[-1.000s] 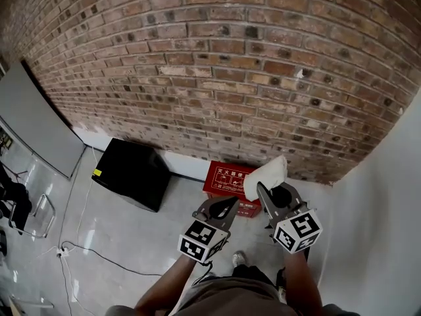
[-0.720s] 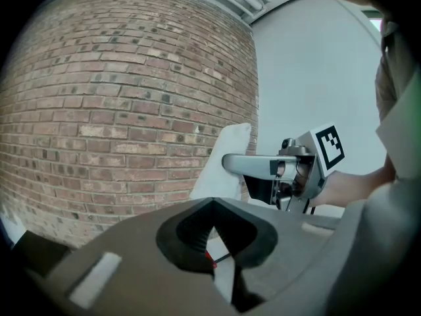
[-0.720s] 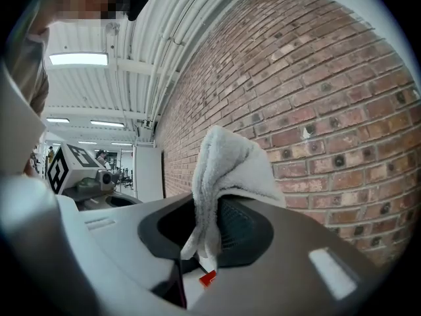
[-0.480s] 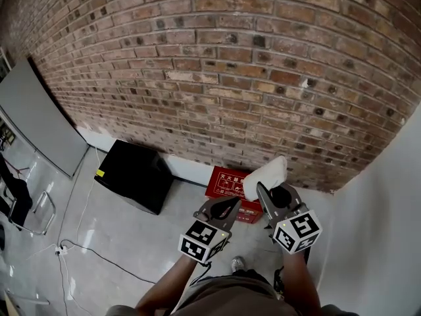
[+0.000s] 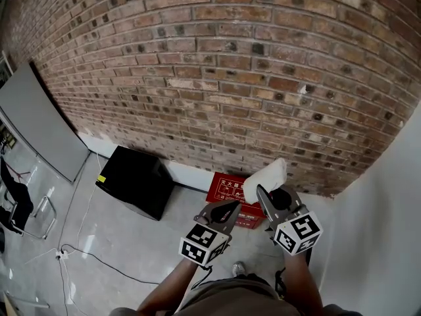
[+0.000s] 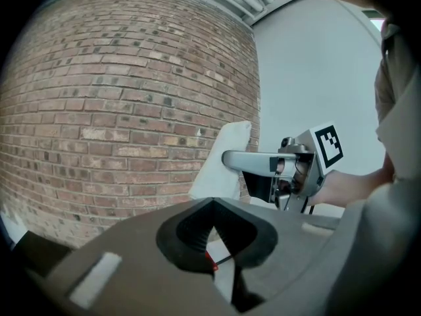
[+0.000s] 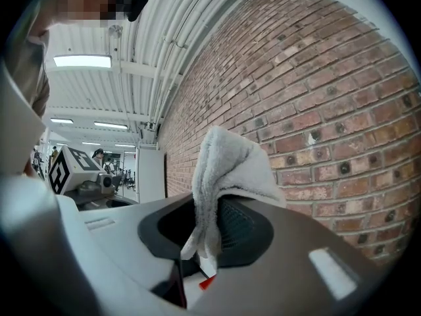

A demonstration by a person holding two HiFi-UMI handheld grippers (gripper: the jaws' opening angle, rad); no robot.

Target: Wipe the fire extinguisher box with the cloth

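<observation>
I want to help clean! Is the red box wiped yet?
Done: the cloth is picked up. In hand: the right gripper pinches it up in the air. Left to do: all the wiping. The cloth isn't touching the red fire extinguisher box, which sits on the floor by the brick wall. The left gripper holds nothing.

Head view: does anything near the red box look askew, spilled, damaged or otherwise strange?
Nothing stands out. The red fire extinguisher box sits flat on the floor against the brick wall, the black box beside it, nothing spilled. The white cloth is pinched in the right hand-held gripper.
</observation>
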